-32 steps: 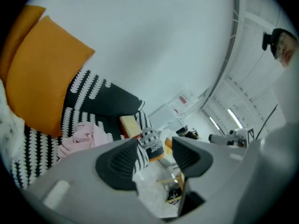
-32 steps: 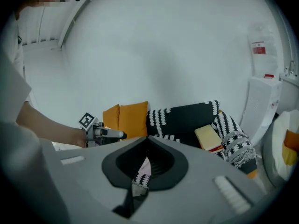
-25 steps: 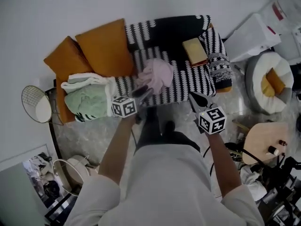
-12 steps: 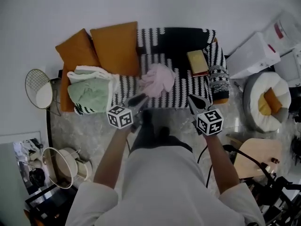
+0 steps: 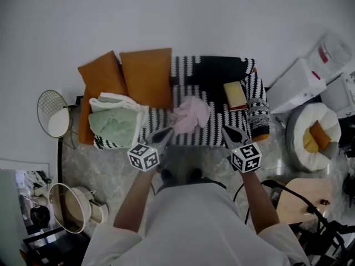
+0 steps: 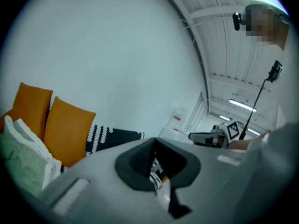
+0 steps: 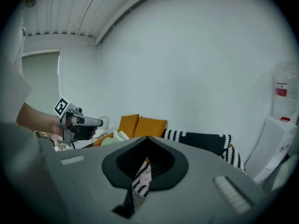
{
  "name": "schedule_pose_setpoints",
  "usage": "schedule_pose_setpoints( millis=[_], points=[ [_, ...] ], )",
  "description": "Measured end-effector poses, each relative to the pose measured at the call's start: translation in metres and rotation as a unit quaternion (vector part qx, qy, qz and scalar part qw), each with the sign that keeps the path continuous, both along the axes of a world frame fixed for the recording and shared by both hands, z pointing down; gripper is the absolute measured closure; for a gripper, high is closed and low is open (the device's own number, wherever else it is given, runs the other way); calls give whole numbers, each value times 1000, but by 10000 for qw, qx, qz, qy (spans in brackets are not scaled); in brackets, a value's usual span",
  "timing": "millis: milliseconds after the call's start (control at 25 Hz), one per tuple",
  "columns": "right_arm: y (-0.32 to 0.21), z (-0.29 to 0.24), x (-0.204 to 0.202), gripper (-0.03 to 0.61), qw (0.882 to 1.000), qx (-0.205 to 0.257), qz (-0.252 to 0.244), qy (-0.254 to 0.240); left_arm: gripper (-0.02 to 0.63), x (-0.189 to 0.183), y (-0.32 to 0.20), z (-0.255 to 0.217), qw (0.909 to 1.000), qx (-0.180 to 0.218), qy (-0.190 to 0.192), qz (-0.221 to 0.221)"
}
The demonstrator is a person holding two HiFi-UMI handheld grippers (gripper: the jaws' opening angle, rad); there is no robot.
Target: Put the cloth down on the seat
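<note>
The left hand-held gripper (image 5: 168,132) has its jaws pressed together with nothing between them. The right hand-held gripper (image 5: 226,130) is likewise closed and empty. The pink cloth (image 5: 190,115) lies crumpled on the black-and-white patterned seat (image 5: 222,118), just ahead of the left one's tips and ahead-left of the right one's. Each cube carries black-and-white square markers, with no letters. Far right of the right hand-held gripper stands a white container (image 7: 283,107) with a red label (image 7: 281,89), its print too small to read.
</note>
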State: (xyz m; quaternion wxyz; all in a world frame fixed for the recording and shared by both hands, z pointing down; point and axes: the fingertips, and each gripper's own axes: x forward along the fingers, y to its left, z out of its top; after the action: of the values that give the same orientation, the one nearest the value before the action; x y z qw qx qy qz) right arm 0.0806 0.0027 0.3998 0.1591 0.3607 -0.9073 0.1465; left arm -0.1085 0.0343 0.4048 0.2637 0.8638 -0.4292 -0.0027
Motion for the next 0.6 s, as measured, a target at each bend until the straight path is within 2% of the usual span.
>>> schedule_pose_setpoints(
  millis=[280, 600],
  points=[
    [16, -36, -29, 574, 9991, 273, 277, -174, 612, -40, 20, -36, 9988, 385, -285, 8],
    [34, -44, -47, 574, 9984, 303, 457, -137, 612, -78, 31, -56, 9980, 556, -286, 81]
  ],
)
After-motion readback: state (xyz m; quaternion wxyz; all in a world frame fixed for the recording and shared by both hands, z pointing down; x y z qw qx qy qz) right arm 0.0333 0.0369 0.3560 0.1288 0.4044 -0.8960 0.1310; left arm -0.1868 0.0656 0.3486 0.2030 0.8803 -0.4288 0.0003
